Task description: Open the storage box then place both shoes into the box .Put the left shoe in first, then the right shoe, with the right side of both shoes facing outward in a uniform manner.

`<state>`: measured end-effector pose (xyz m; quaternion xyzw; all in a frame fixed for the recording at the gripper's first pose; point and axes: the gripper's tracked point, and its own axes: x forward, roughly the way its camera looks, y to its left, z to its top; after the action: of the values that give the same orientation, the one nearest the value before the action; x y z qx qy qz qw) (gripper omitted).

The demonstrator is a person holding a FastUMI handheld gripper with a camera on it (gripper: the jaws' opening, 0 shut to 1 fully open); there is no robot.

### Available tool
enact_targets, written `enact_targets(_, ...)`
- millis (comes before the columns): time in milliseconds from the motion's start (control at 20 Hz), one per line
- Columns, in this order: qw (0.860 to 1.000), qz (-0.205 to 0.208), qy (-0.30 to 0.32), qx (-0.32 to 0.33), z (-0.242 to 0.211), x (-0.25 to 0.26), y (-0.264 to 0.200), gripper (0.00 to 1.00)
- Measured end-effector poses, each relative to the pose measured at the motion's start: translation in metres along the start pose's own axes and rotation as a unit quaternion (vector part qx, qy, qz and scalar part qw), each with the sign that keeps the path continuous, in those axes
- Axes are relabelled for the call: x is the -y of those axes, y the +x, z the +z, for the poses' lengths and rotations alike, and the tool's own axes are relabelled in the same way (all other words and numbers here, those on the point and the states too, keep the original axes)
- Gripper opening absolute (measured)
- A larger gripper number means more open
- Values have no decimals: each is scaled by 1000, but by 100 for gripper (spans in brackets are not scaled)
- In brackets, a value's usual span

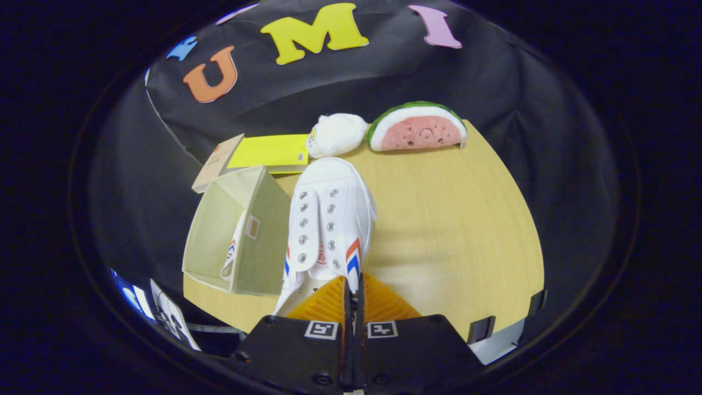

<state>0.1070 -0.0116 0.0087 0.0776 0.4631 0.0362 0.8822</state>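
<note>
Pinching the white sneaker (329, 219) by its heel collar, our claw (354, 288) is carrying it toe-forward beside the open storage box (241, 236), where its mate (233, 252) is already sitting.

Bright overhead light, soft shadows, fisheye-warped edges.

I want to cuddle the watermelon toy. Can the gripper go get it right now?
Probably not yet. The gripper is shut on the white shoe, so its fingers are busy. The watermelon toy sits far beyond them at the back of the table, whose bare top leaves the way free.
</note>
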Motion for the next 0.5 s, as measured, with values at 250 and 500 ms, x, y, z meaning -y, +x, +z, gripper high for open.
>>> enact_targets(250,1000,12,-7,23,10,-71,3,6)
enact_targets(500,999,26,8,44,21,-128,14,6)
